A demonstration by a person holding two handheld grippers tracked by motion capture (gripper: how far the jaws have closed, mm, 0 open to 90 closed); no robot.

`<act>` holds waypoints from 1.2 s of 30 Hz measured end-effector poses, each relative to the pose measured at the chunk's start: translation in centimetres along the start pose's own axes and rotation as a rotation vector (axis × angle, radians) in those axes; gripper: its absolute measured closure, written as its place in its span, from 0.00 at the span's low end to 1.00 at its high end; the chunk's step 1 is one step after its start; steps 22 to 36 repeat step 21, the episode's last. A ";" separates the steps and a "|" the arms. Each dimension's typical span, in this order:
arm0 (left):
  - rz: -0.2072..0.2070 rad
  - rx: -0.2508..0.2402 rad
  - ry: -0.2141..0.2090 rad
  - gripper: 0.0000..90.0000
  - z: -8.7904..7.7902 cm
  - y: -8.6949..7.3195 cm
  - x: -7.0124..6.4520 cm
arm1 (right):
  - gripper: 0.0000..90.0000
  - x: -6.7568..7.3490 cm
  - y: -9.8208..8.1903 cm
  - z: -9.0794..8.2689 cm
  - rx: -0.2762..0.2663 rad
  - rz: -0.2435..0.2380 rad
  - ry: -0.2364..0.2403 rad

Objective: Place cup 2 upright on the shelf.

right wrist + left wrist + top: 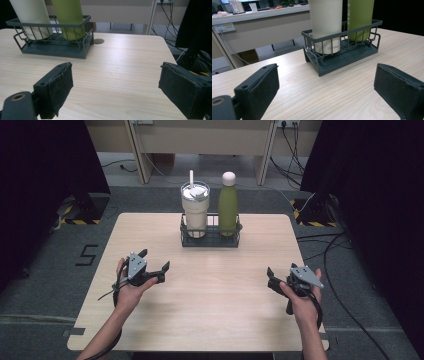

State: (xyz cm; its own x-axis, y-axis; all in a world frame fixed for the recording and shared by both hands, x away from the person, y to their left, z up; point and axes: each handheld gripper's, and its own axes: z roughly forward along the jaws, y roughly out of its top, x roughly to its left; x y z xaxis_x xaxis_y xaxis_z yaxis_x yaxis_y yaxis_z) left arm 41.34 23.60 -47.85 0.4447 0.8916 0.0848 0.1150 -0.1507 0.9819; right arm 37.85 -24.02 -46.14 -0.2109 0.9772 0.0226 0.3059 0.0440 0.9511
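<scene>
- The wire basket stands at the far middle of the worktop and serves here as the landmark.
- Inside the basket, on its left half, a cream tumbler with a lid and a white straw stands upright.
- Just beside the tumbler, on the right half of the basket, a green bottle with a pale round cap stands upright.
- The left gripper is held in a hand near and to the left of the basket, well apart from it. Its jaws are wide, with nothing between them but bare wood.
- The right gripper is held in a hand near and to the right of the basket, also well apart. Its jaws are apart and hold nothing.
- In the left gripper view the basket lies ahead between the two black jaws.
</scene>
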 end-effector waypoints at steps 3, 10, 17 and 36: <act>0.003 0.004 0.000 0.06 0.0 -0.1 0.0 | 0.14 -0.1 -0.5 -0.1 0.005 0.008 -0.004; 0.004 0.008 -0.001 0.06 0.0 -0.2 0.0 | 0.14 -0.3 -1.0 -0.1 0.014 0.015 -0.009; 0.001 0.009 -0.006 0.05 0.1 -0.2 -0.1 | 0.14 -0.4 -1.1 -0.1 0.014 0.017 -0.008; -0.005 0.004 -0.013 0.03 0.2 0.0 -0.2 | 0.14 -0.2 -1.0 0.0 0.015 0.012 -0.002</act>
